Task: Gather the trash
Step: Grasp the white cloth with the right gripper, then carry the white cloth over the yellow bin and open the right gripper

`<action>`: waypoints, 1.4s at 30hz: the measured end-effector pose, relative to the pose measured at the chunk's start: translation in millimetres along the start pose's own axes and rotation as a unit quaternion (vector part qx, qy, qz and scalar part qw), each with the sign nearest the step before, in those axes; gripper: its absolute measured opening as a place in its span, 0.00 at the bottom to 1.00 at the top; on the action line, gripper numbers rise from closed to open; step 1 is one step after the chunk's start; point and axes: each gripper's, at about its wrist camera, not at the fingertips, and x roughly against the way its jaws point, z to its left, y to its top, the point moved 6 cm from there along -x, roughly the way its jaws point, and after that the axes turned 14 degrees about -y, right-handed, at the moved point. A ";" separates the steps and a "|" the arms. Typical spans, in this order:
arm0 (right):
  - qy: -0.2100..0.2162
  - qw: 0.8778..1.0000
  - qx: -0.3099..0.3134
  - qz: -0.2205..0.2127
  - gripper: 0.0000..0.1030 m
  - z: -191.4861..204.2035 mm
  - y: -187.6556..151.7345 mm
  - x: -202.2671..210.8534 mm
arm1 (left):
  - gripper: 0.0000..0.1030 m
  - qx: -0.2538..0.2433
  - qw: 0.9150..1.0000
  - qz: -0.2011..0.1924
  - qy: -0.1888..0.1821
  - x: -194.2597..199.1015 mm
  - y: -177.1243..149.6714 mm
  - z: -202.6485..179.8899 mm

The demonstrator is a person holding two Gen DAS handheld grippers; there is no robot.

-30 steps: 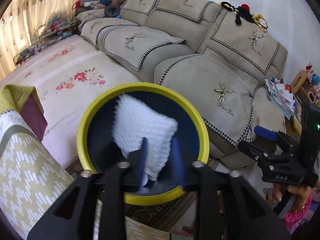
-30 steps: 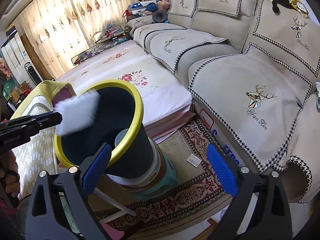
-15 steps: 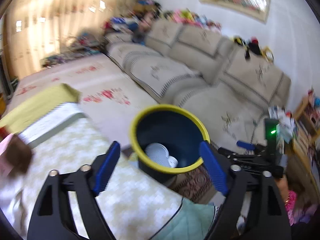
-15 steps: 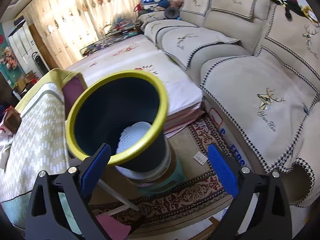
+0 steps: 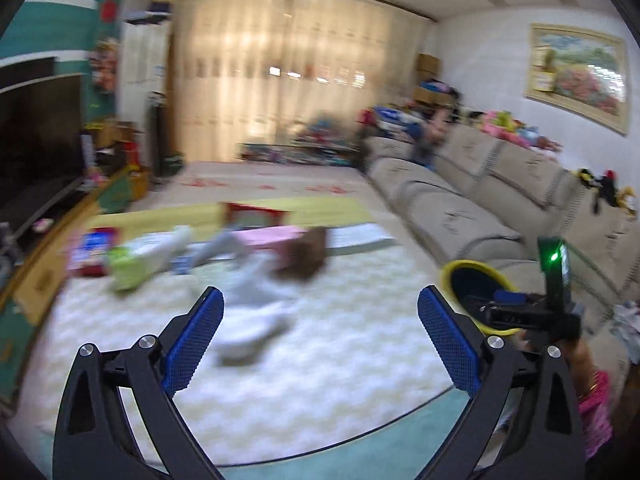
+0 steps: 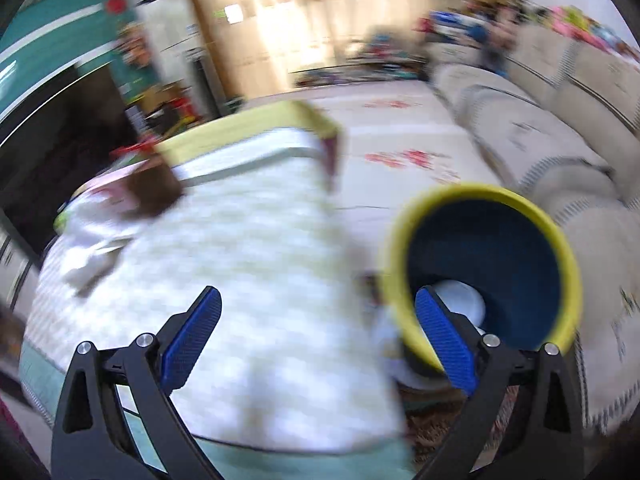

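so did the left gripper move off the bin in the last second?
Yes. The left gripper, now open, has swung left, away from the bin it was over, and now faces the blurred table; the bin sits at right.

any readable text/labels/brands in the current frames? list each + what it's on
None readable; both views are motion-blurred.
Sofa covers: embroidered marks, too blurred to read.
Boxes and packets on the table: print smeared, unreadable.
Yellow-rimmed bin: no label visible.
Framed painting: no lettering visible.
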 end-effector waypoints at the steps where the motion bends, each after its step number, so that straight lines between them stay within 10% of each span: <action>1: 0.016 1.000 0.018 -0.002 0.90 23.3 4.1 0.2 | 0.93 0.000 1.000 -0.005 0.022 11.9 -3.7 13.5; 12: 0.125 0.982 0.144 -0.006 0.84 208.0 29.0 0.1 | 0.93 0.054 0.996 -0.028 0.071 59.1 -32.5 91.2; 21: 0.133 0.974 0.185 0.020 0.63 266.4 40.2 -30.4 | 0.93 0.080 0.994 -0.028 0.067 55.0 -42.8 100.8; 28: 0.139 0.972 0.192 0.004 0.11 263.1 36.7 -17.1 | 0.93 0.086 0.994 -0.022 0.063 49.0 -46.9 102.3; 42: 0.211 0.959 0.189 0.000 0.09 197.8 3.1 70.2 | 0.93 0.081 0.995 -0.004 0.052 28.0 -50.5 91.1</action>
